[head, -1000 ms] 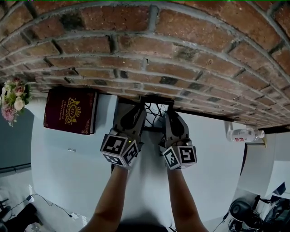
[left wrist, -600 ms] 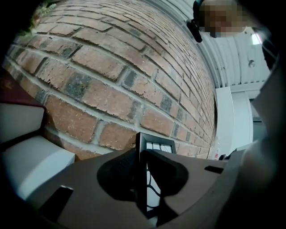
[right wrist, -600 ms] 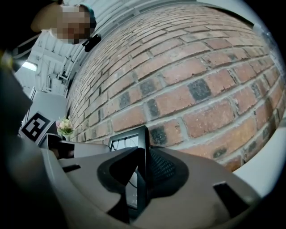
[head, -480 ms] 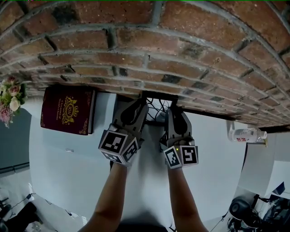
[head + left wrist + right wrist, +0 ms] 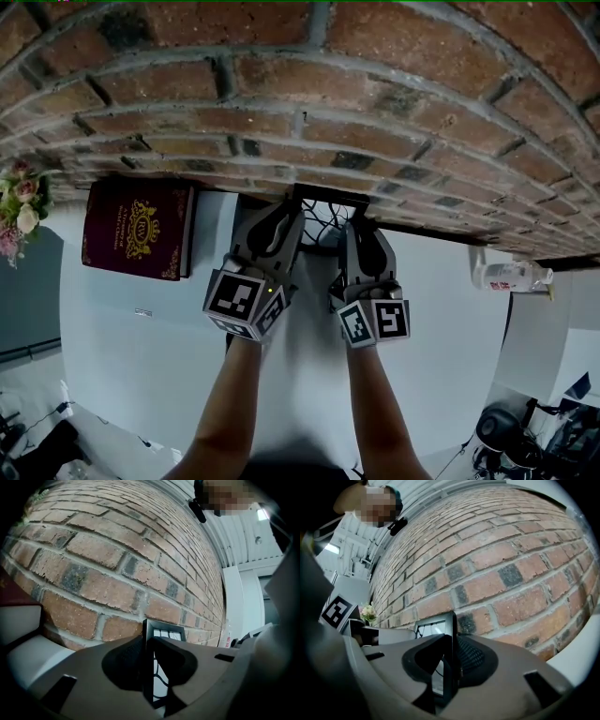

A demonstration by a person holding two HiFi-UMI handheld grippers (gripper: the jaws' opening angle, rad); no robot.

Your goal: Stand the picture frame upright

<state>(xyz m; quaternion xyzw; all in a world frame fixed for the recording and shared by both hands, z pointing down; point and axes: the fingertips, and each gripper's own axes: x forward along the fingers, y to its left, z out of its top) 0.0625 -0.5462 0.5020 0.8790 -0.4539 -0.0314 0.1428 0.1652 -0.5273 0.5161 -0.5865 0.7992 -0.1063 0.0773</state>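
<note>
The brick wall (image 5: 375, 94) fills the top of our head view, and the white surface (image 5: 131, 356) runs up to its foot. A burgundy book (image 5: 139, 228) lies flat at about 10 o'clock from our hands. The picture frame (image 5: 325, 211) sits at 12 o'clock, right at the wall's foot, and looks upright or close to it. Our left tool (image 5: 147, 651) is clamped on its left edge, our right tool (image 5: 451, 656) on its right edge. We judge the raising mostly done. What is left is to settle the frame so it stands alone, then let go. We cannot see whether a back prop is out.
</note>
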